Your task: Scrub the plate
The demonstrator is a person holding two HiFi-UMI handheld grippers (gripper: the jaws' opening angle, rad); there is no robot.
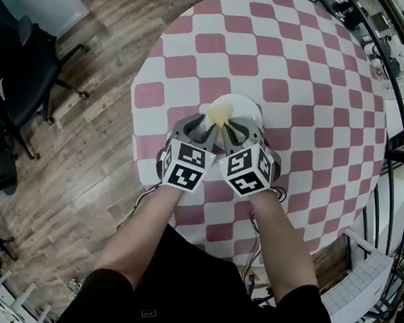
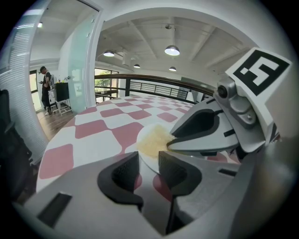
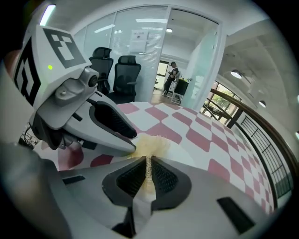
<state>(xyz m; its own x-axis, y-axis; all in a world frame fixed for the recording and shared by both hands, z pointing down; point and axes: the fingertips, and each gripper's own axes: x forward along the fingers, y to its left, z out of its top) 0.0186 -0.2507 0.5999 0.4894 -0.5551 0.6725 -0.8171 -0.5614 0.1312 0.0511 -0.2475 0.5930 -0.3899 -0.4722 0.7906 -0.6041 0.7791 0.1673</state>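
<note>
The plate (image 1: 246, 112) lies flat on the checked worktop (image 1: 310, 68), toward the 6 o'clock edge nearest the person. Both tools meet over it.

The right gripper (image 3: 148, 168) comes in from about 5 o'clock. Its tongs are closed on a yellow fibrous scrub pad (image 3: 152, 144), with only a sliver of pad showing between them. The free end of the pad spreads out on the plate's 9 o'clock side and appears to touch its surface.

The left gripper (image 2: 148, 163) comes in from about 7 o'clock. Its tongs stand a narrow gap apart and clamp nothing. The plate's near rim sits right at their mouth, and it is hard to tell whether the tips press on the rim or hang just above it.

By the look of it, the setup is finished: the pad is picked up and brought onto the plate, and the second tool is placed to steady it. How much scrubbing is done cannot be read from these views, because the plate looks plain white, with no visible dirt or suds. The pad covers only the 9 o'clock part, so the bare face from the middle round to 3 o'clock probably remains to be gone over.
</note>
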